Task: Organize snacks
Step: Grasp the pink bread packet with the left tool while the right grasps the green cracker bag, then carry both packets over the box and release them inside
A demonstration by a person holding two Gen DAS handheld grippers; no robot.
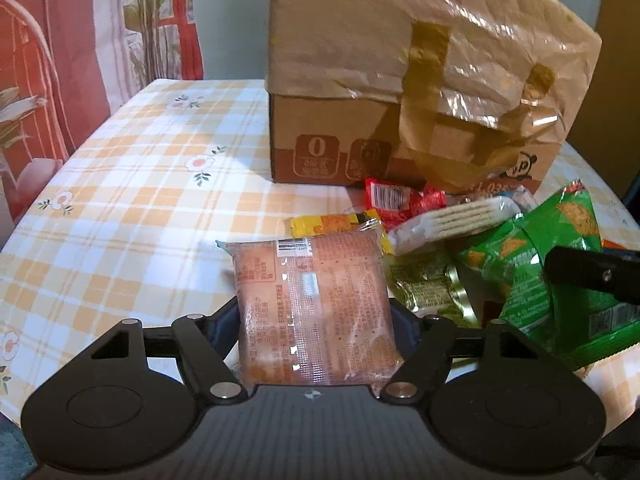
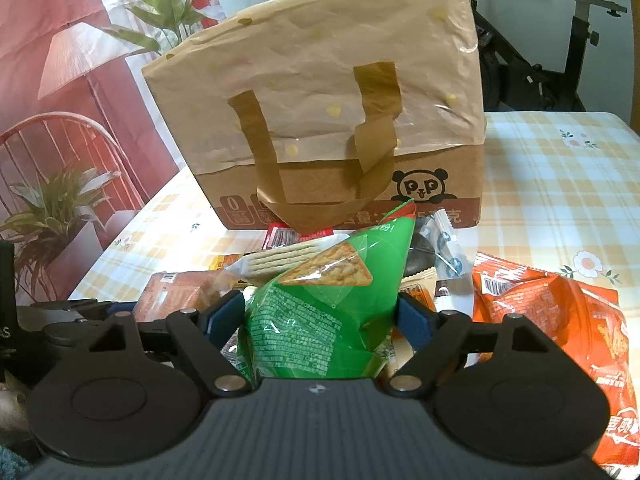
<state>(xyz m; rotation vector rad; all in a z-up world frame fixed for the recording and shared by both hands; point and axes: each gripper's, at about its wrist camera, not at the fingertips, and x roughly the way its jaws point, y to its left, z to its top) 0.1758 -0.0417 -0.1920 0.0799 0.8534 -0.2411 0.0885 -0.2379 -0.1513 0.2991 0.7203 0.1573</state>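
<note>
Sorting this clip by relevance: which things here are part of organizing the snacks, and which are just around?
Part of the job:
- left claw, shut on the orange packet
- right claw, shut on the green bag
- wafer pack, red packet, orange bag
- cardboard box with the beige tote bag over it

Just around:
- checked tablecloth
- exercise bike
</note>
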